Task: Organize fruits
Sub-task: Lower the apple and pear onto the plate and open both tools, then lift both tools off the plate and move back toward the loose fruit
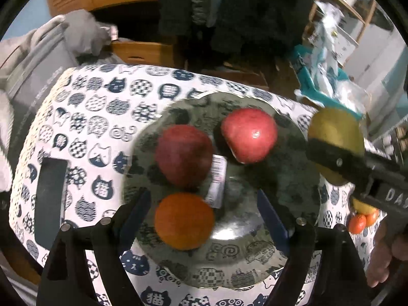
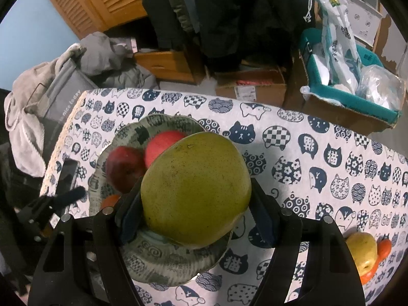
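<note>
A grey patterned plate (image 1: pixel 283 170) on the cat-print tablecloth (image 1: pixel 107 107) holds two red apples (image 1: pixel 185 156) (image 1: pixel 250 135) and an orange (image 1: pixel 183 220). My left gripper (image 1: pixel 203 193) hangs over the plate's near side, open. The orange lies between its blue pads (image 1: pixel 139 211), and neither pad touches it. My right gripper (image 2: pixel 196 204) is shut on a large green fruit (image 2: pixel 196 191) and holds it above the plate (image 2: pixel 163 262) at its right edge. In the left wrist view that fruit (image 1: pixel 331 125) hangs at the right with a black finger (image 1: pixel 339 162) across it.
A black phone (image 1: pixel 51 201) lies on the table left of the plate. A yellow fruit (image 2: pixel 362 250) and small oranges (image 2: pixel 385 247) sit near the table's right front. Beyond the far edge are cardboard boxes (image 2: pixel 250 86), a teal box (image 2: pixel 344 97) and grey clothes (image 2: pixel 107 51).
</note>
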